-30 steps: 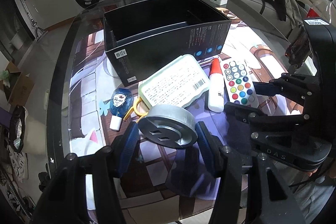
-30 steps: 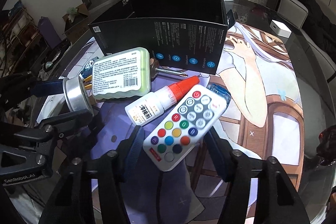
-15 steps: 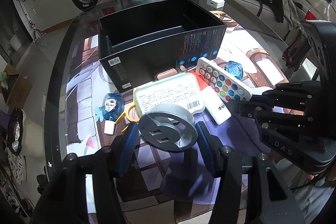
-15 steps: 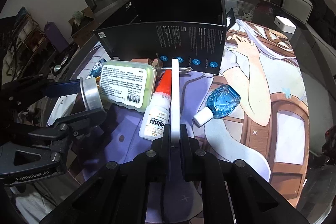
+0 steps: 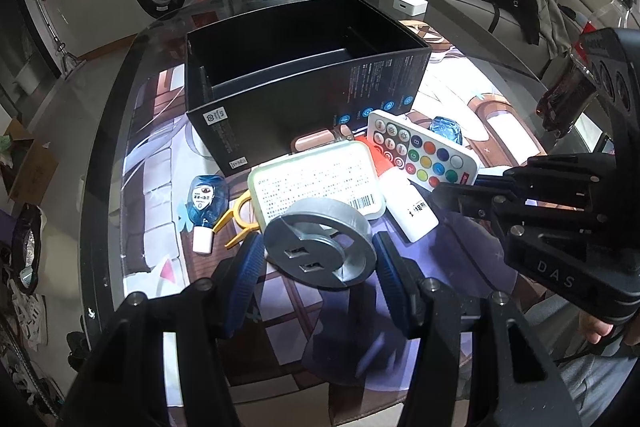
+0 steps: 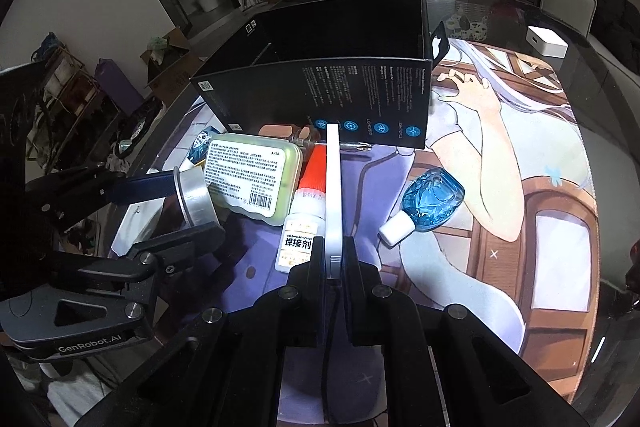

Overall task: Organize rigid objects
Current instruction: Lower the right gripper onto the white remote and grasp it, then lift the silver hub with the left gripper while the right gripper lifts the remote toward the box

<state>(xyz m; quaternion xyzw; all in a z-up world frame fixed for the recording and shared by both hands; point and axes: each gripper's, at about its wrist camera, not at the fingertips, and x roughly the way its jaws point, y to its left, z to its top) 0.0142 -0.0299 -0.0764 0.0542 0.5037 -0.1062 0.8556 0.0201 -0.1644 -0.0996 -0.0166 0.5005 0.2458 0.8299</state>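
**Both claws loaded, box still empty**

While the right claw (image 6: 333, 259) is pinched tight on the thin edge of the white remote (image 5: 424, 153), the left claw (image 5: 318, 259) stands partly open with its blue pads pressed on the two sides of a silver round tin (image 5: 320, 243). Both things look lifted clear of the worktop (image 6: 500, 211), though the fisheye makes that hard to confirm.

Outward from the right claw, a white glue bottle (image 6: 306, 215) lies just beside the remote at 11 o'clock, a pale green case (image 6: 250, 179) further at 10 o'clock, and a blue bottle (image 6: 430, 201) at 2 o'clock. The open black box (image 6: 320, 75) stands at 12 o'clock, beyond them all.

The step in hand appears to be the carry: each claw has its thing and neither is over the box yet. Next, each must clear the near wall and release inside.

The box floor is only partly visible. A pinkish object (image 5: 314, 141) and a yellow piece (image 5: 240, 223) are half hidden under the green case and cannot be identified.
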